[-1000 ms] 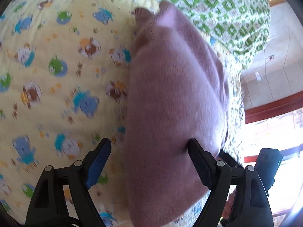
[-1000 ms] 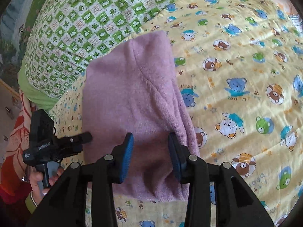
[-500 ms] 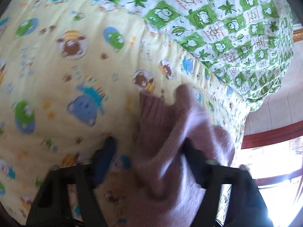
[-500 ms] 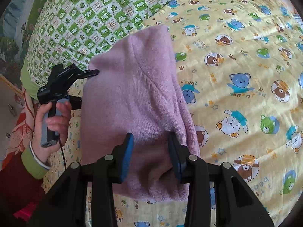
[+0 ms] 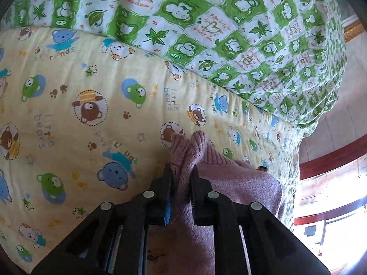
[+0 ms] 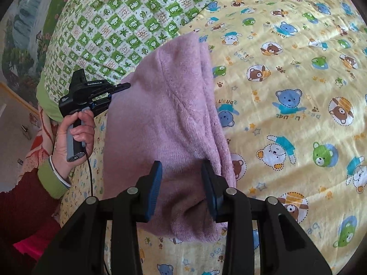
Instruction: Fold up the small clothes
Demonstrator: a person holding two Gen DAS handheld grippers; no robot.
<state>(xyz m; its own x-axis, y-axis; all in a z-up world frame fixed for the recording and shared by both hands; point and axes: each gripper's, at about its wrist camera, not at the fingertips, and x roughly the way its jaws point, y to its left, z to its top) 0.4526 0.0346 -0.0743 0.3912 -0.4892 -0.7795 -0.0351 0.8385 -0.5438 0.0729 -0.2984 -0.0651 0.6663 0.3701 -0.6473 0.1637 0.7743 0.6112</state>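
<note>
**Operator:** Right, the pink knit sweater [image 6: 169, 123] lies folded lengthways on the bear-print bed sheet [image 6: 286, 73], running from six o'clock up to about eleven in my right wrist view, its far end close to the green checked quilt [image 6: 110, 29]. My left gripper [image 5: 181, 178] has just been closing, and its jaws are now clamped on a bunched ridge of ribbed edge at that far end.

**Observer:** And the right?

**Operator:** My right gripper [image 6: 181, 183] sits at the near end, jaws apart with sweater between them. The cloth puckers at the right-hand pad, but I can't tell whether they really grip.

**Observer:** How will it handle?

**Operator:** Soft, light and limp, I'd judge. It should sag wherever it isn't held, and the fuzzy knit ought to cling rather than slip. It stretches, so pulling hard could skew the fold.

**Observer:** Where would you hold it?

**Operator:** At the thicker ribbed hems and doubled edges, taking every layer in one bite.
</note>
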